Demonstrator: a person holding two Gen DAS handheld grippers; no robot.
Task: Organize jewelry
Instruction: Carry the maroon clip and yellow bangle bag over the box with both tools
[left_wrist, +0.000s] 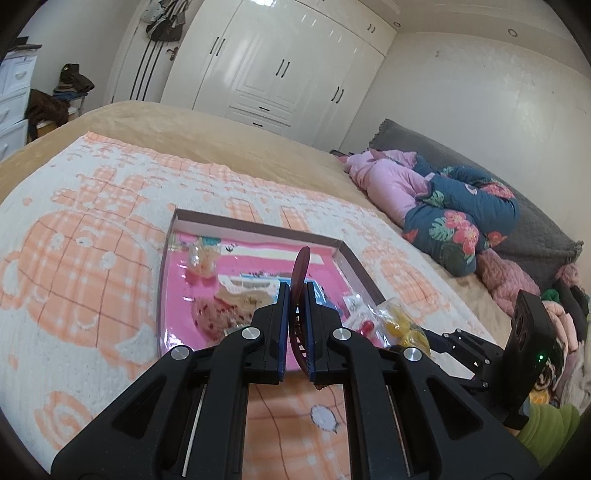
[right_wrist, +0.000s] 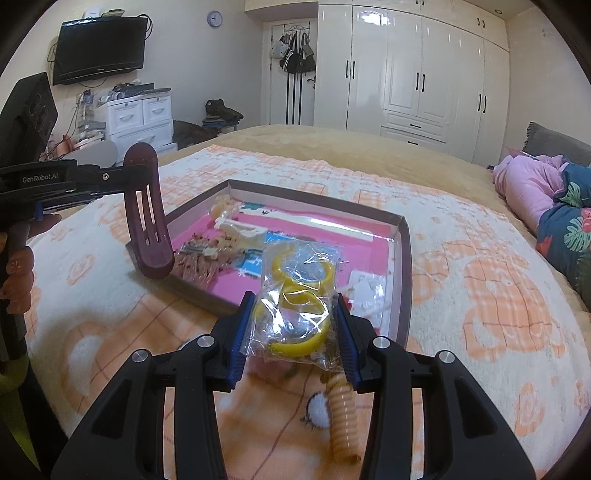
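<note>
The right gripper (right_wrist: 295, 325) sits nearest the lens, jaws closed narrowly on a clear plastic bag (right_wrist: 295, 310) holding yellow bangles, which is held just above the towel at the near edge of the tray. A peach spiral hair tie (right_wrist: 343, 417) lies on the orange-and-white towel (right_wrist: 480, 288) directly beneath this gripper, near the towel's front edge. The left gripper (left_wrist: 295, 295) has its jaws nearly together, clamped on a dark red slotted hair clip (left_wrist: 299, 273); in the right wrist view the same clip (right_wrist: 147, 210) hangs upright over the tray's left corner, clear of the surface. The shallow box tray (right_wrist: 402, 258), brown-rimmed with a pink floor, rests on the towel toward its middle. Inside it lie a beige beaded piece (right_wrist: 207, 258) by the left side, a pale item (right_wrist: 236, 225) farther back, and a small white packet (right_wrist: 365, 291) near the right wall. Contents of the packet cannot be determined. The towel covers a tan bedspread (right_wrist: 332, 144); folded bedding (right_wrist: 546, 199) lies at the bed's right edge.
</note>
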